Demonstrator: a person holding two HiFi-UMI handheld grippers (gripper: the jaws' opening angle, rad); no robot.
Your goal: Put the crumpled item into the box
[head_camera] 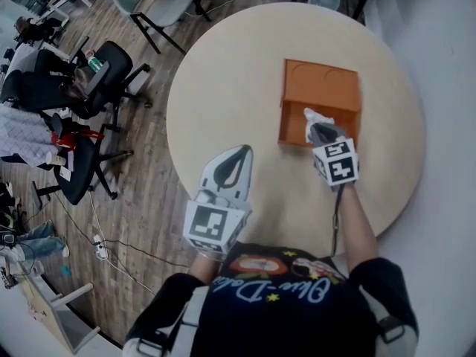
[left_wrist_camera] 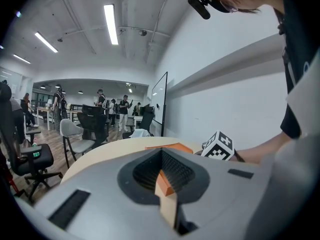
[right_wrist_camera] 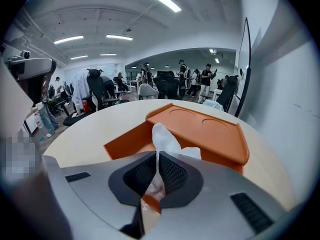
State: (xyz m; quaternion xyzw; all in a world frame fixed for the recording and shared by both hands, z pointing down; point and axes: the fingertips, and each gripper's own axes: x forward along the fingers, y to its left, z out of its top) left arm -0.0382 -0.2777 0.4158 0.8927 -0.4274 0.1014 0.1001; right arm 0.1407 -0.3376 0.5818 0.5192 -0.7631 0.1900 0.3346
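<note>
Crumpled item (right_wrist_camera: 167,140), white & papery, is pinched betw. the closed jaws of the right gripper (right_wrist_camera: 156,169); its loose end sticks out past the tips. Gripper + item hang over the open compartment of the orange box (head_camera: 320,88), by its near wall, tips pointing into it. Can't tell whether the item's lower end touches the box floor, since the jaws cover it. Box lid lies flipped back on the far side, w/ two round recesses showing. Box sits on the right half of the round beige table (head_camera: 230,73). Left gripper (head_camera: 239,155) hovers over the table's near-left edge, well apart from the box, jaws pressed together w/ nothing betw. them. Office chairs (head_camera: 97,80) stand on the wood floor left of the table.
</note>
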